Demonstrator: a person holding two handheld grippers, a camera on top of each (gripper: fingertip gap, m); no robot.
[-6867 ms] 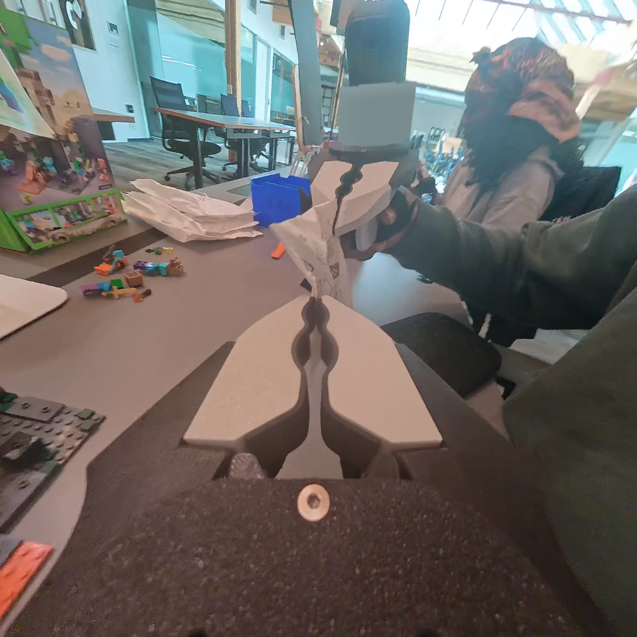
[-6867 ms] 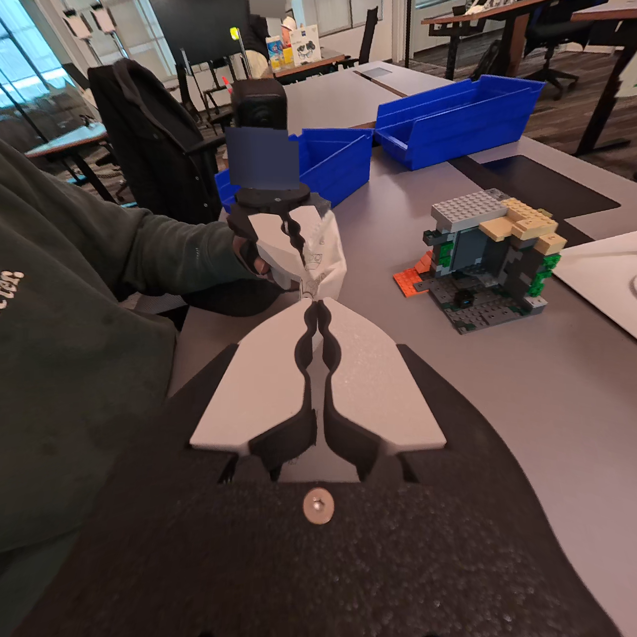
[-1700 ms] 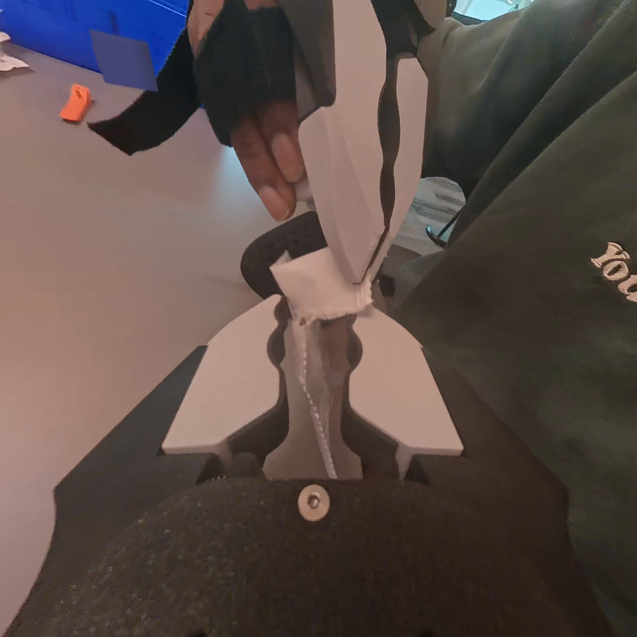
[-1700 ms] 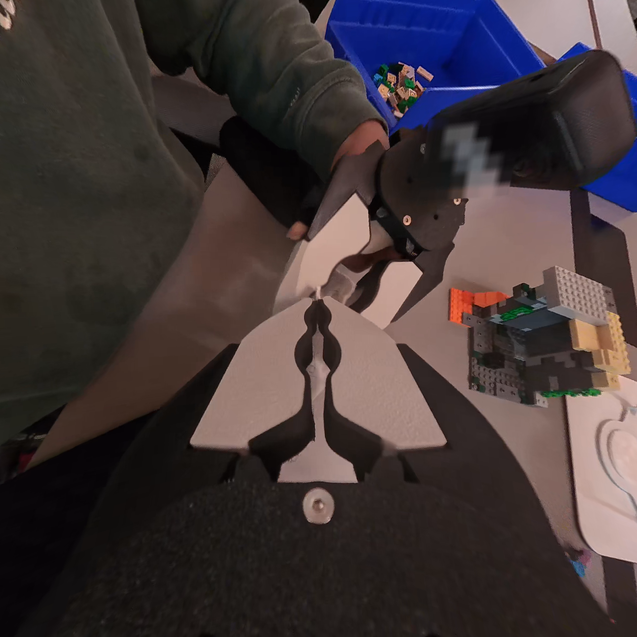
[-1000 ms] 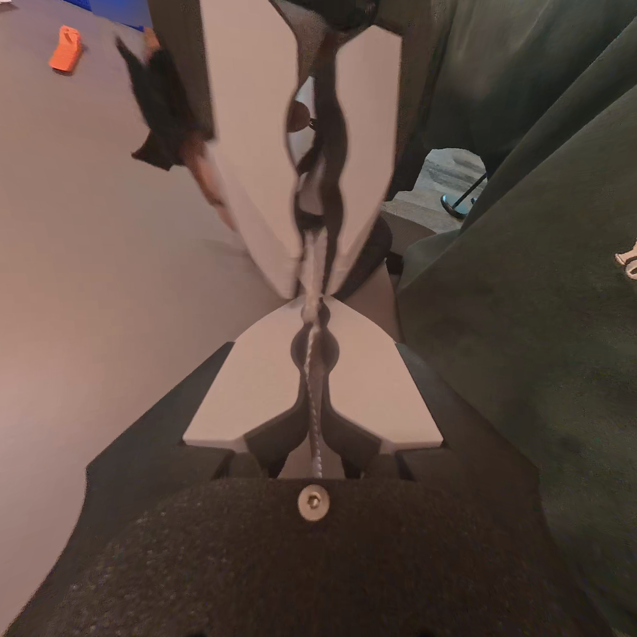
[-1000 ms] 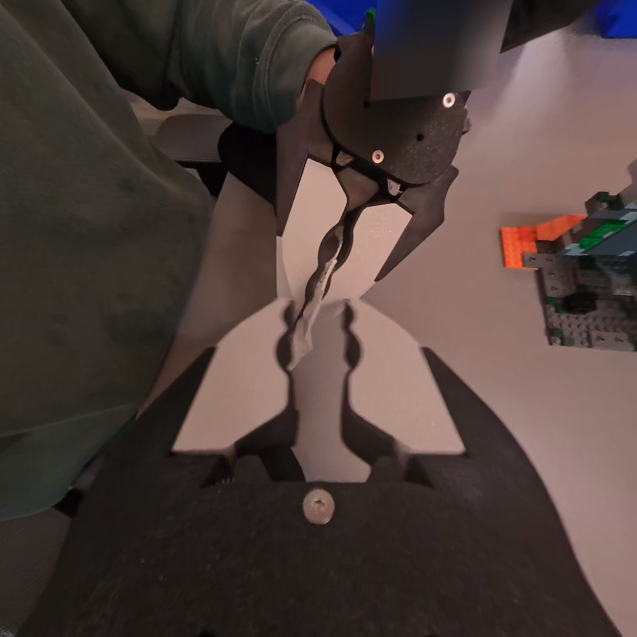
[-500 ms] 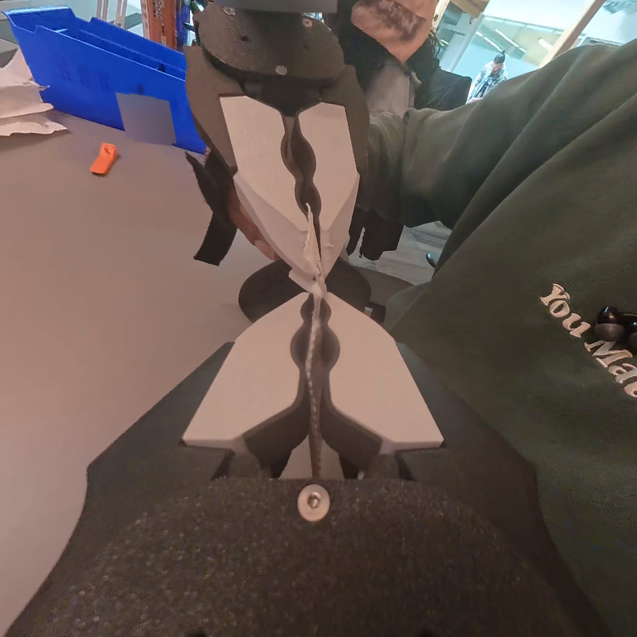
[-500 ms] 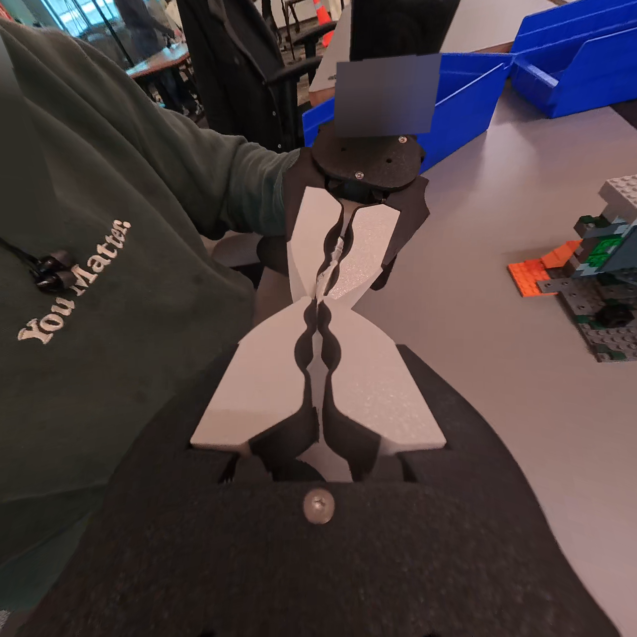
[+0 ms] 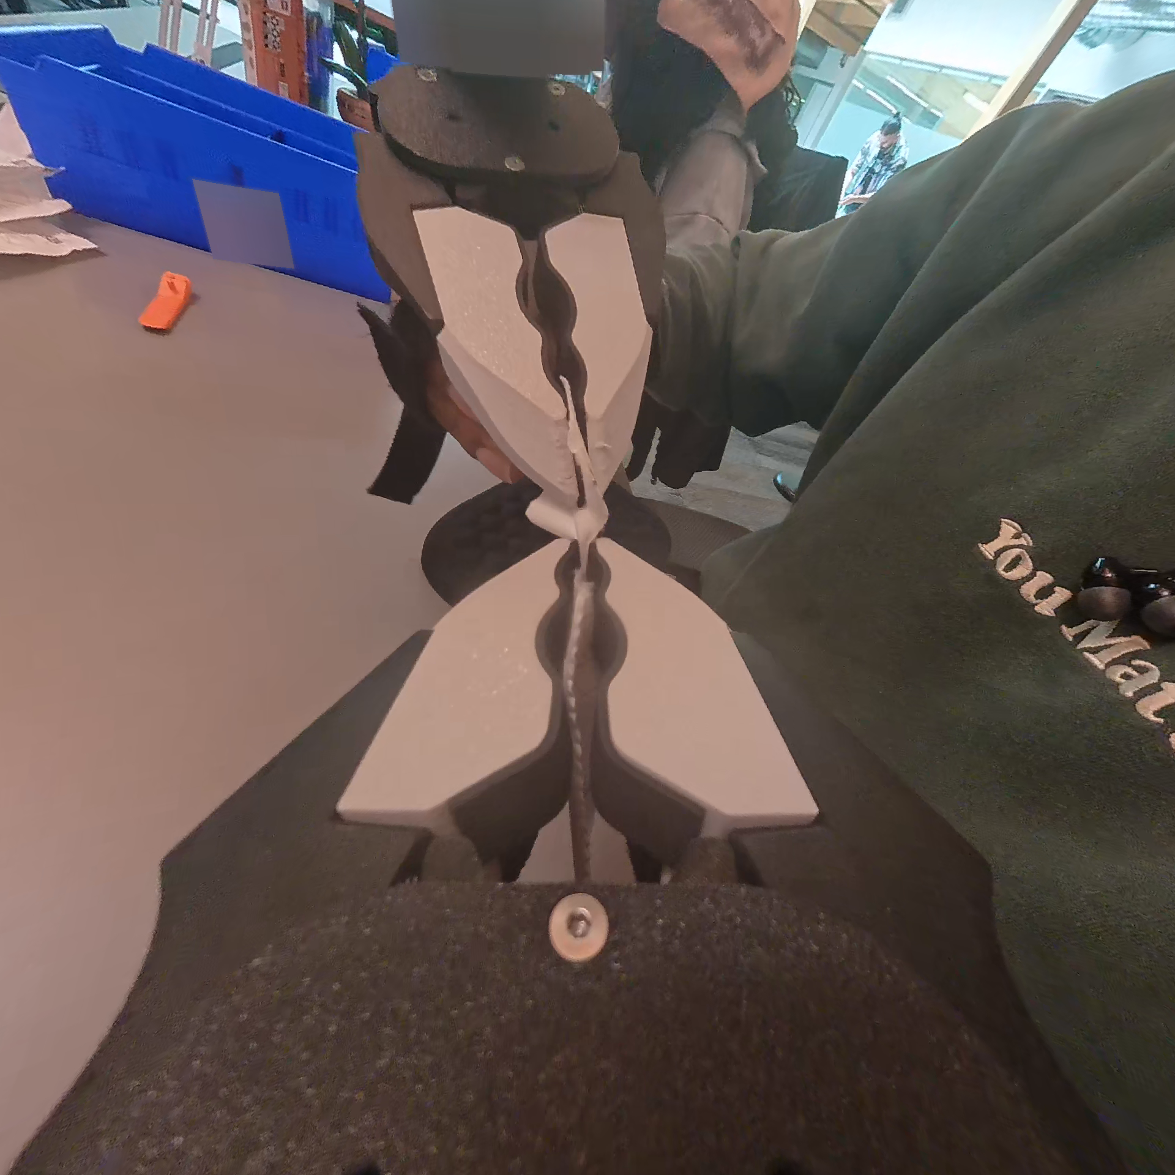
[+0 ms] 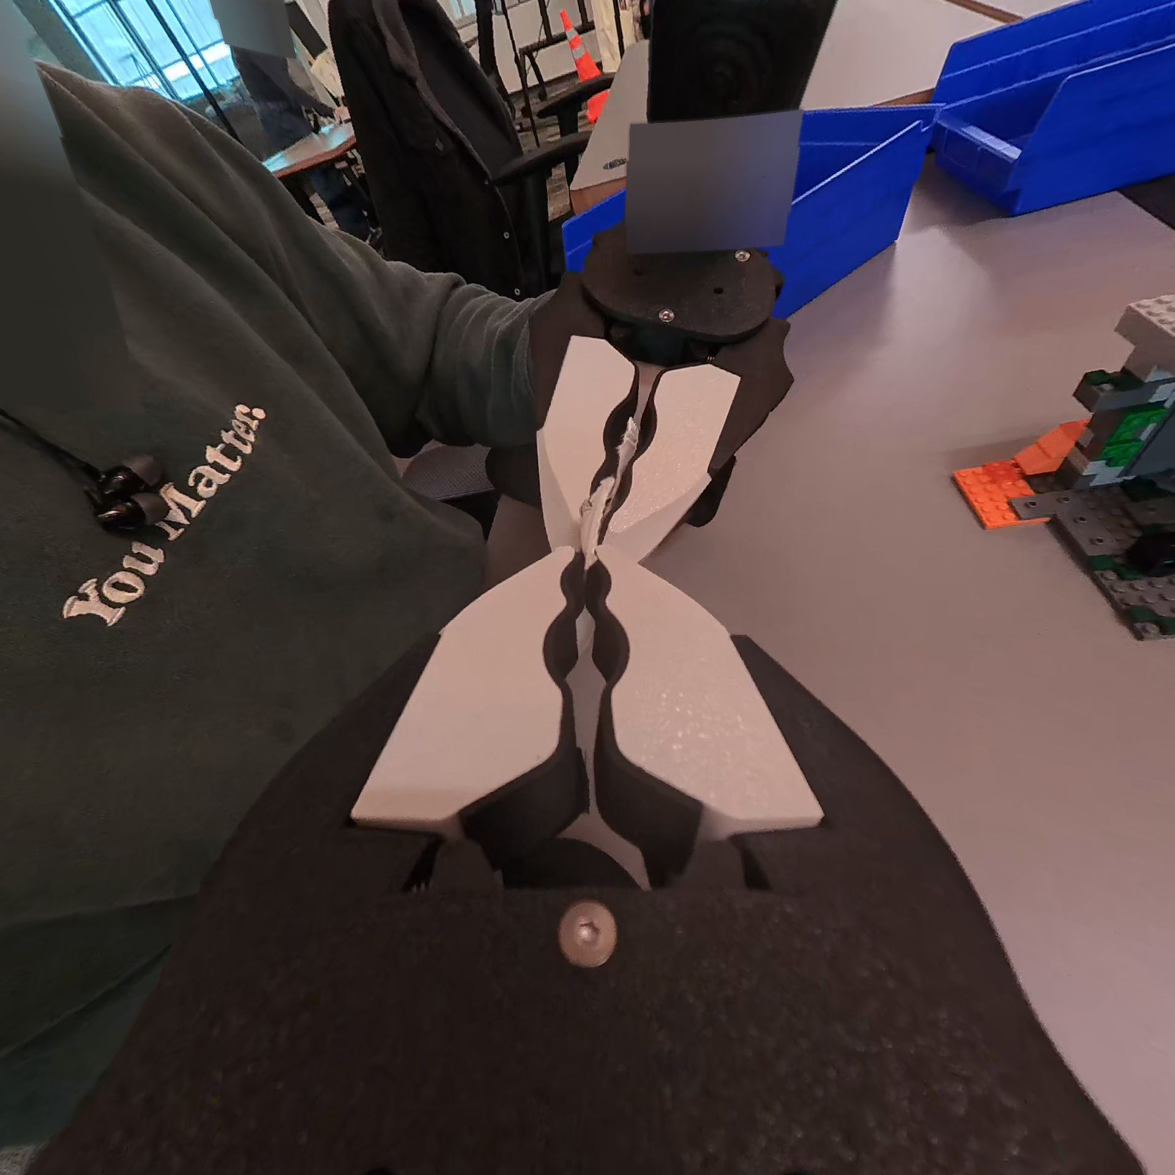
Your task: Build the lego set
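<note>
Evenly lit by soft daylight, brightest and slightly blown out at the windows (image 9: 992, 70) in the upper right of the left wrist view and at the panes (image 10: 127, 44) in the upper left of the right wrist view. Warm pinkish cast on the surface (image 9: 159, 508), with only faint, soft shadows. Strong wide-angle bending toward the frame edges. Sharp at centre; soft and grainy along the bottom edge, slightly smeared at the corners.

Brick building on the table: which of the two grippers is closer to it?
Left, probably. The left gripper reaches in from farther up the table, level with the brick building; the right gripper, meeting it tip to tip, lies back nearer the table edge.
</note>
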